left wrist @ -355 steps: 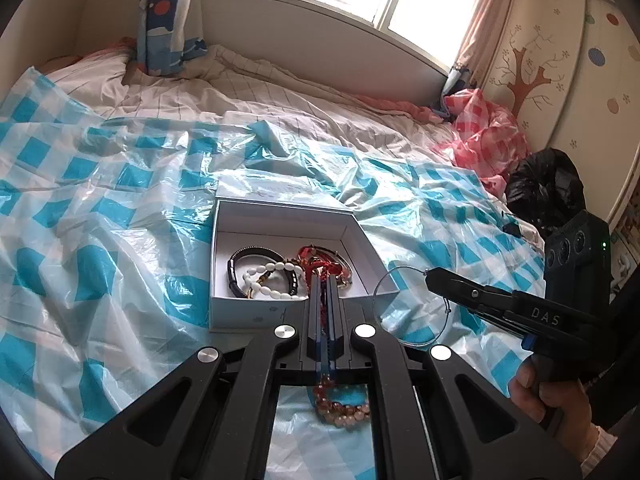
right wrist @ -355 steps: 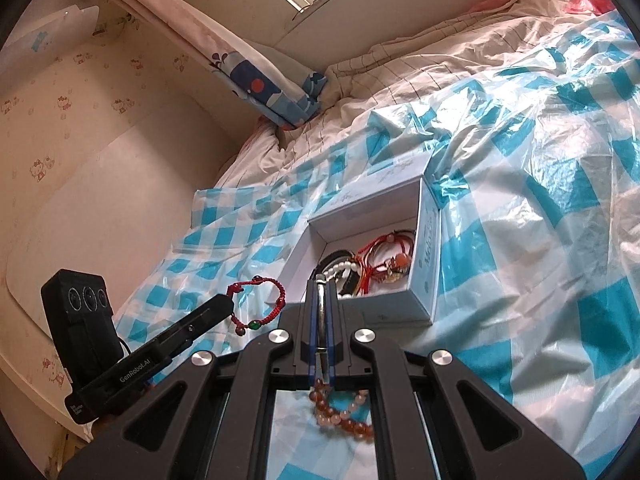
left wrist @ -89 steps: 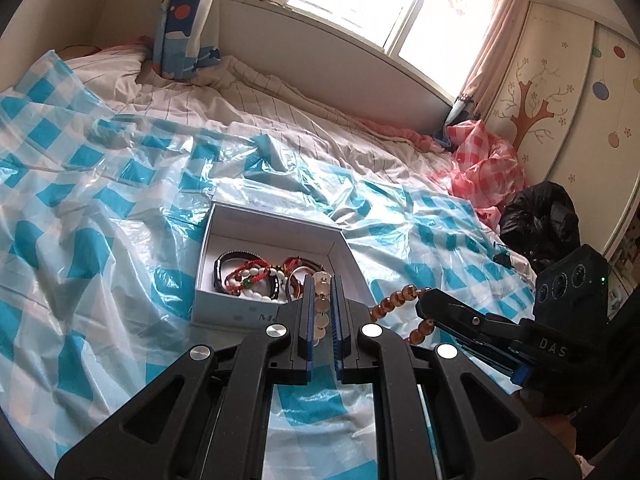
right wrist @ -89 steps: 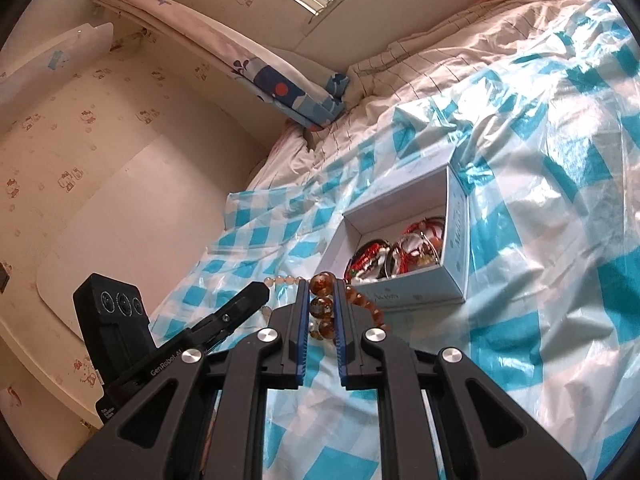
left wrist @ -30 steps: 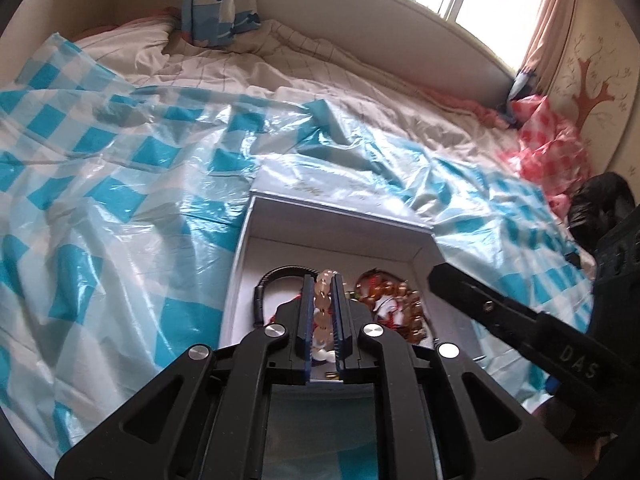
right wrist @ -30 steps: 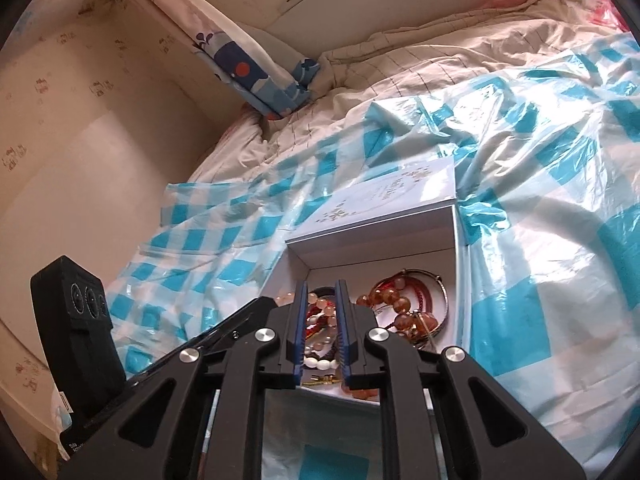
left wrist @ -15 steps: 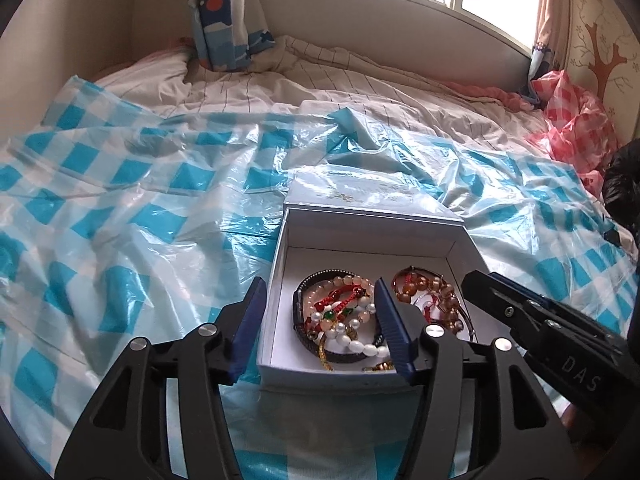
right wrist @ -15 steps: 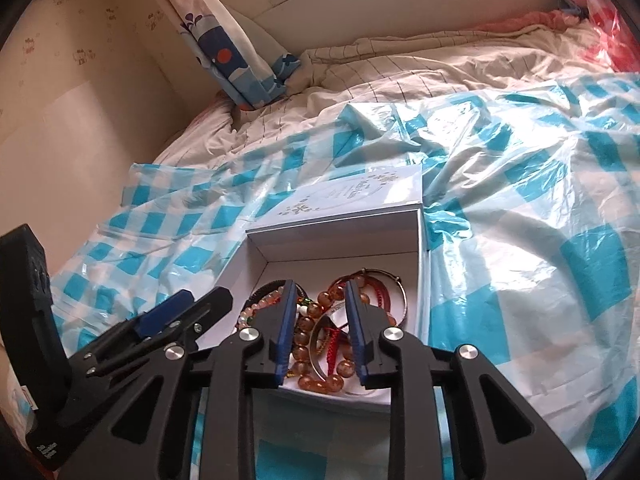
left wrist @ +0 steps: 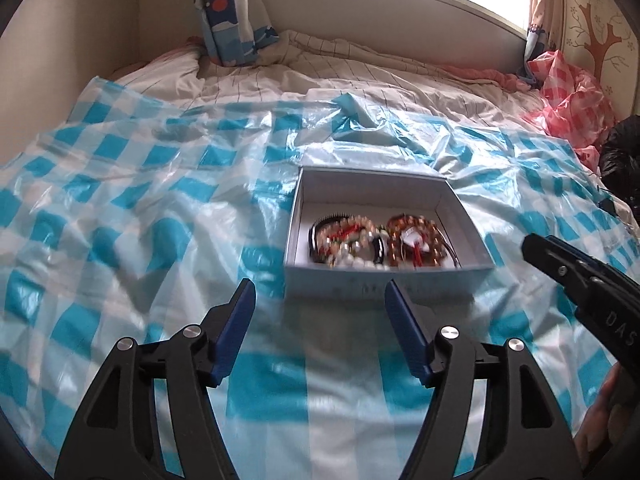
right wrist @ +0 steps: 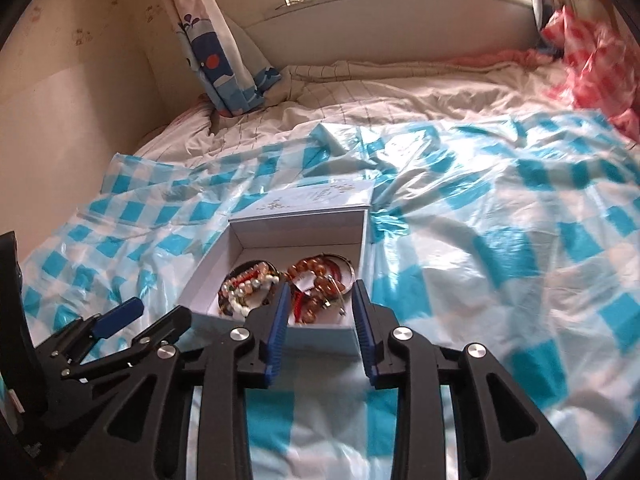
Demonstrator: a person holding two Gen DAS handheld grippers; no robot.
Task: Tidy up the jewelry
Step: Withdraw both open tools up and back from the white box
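Observation:
A white open box (left wrist: 372, 175) sits on the checked sheet, and its lid (right wrist: 320, 196) lies flat behind it. Inside lie several bracelets: a pearl, red and black tangle (left wrist: 344, 240) on the left and amber beads (left wrist: 412, 236) on the right. My left gripper (left wrist: 319, 286) hovers just in front of the box, jaws opening wide, nothing between them. My right gripper (right wrist: 321, 285) is over the box's near edge (right wrist: 316, 338), jaws opening, pads apart and empty. Each gripper shows in the other's view: the right gripper (left wrist: 538, 248) and the left gripper (right wrist: 156, 312).
A blue-and-white checked plastic sheet (left wrist: 140, 220) covers the bed. A patterned curtain (left wrist: 226, 12) hangs in the far corner by the wall. A pink checked bag (left wrist: 568, 100) and a black bag (left wrist: 624, 152) lie at the right. A hand (left wrist: 600, 420) holds the right gripper.
Both grippers have opened and drawn back and up from the box. The bead bracelets that were between their jaws now lie in the box.

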